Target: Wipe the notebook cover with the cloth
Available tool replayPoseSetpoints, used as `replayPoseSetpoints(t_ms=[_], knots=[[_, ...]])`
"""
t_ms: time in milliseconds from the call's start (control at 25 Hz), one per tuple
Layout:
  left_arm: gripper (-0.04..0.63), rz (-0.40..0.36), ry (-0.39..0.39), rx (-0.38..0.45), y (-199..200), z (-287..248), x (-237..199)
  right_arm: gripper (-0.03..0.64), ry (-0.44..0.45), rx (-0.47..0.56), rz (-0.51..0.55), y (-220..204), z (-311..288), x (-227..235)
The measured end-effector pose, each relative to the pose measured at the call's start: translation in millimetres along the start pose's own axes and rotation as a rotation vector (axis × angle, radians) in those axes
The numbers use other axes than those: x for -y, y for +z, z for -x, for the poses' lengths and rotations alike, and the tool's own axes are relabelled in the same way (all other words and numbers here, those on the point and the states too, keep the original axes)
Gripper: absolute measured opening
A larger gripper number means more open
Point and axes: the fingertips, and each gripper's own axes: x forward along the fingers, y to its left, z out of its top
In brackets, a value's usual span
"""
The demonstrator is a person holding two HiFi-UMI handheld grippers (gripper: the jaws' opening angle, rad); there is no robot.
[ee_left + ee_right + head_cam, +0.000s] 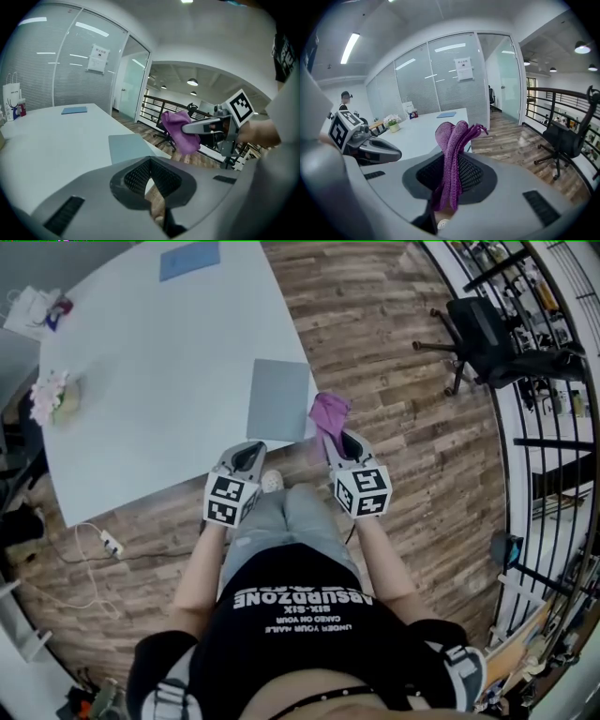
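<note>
At the table [159, 381] edge beside the notebook [278, 399], right gripper [337, 440] fingers clamp cloth [328, 413]; left gripper [249, 452] fingers together

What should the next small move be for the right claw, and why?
Probably move the right claw slightly left and down until the purple cloth touches the grey notebook. The cloth is clamped in that claw but sits beside the notebook's right edge, not on its cover.

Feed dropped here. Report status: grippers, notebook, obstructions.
Right hand-held gripper shut on purple cloth, beside the table corner. Left hand-held gripper shut, empty. Grey notebook flat at table edge, untouched, nothing on it.
</note>
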Motion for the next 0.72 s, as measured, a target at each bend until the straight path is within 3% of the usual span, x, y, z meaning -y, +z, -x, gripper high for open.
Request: replayPoseSetpoints(t_ms=[240,720], knots=[[0.015,0.026,0.001,-0.040,-10.9,-15.9,-12.2,0.080,-0.049,-0.023,0.033,18.5,-28.6,23.4],[0.015,0.030,0.030,-0.163,-29.9,-58.1,-49.4,0.080,-0.037,-0.135,0.118,43.8,-101.5,51.0]])
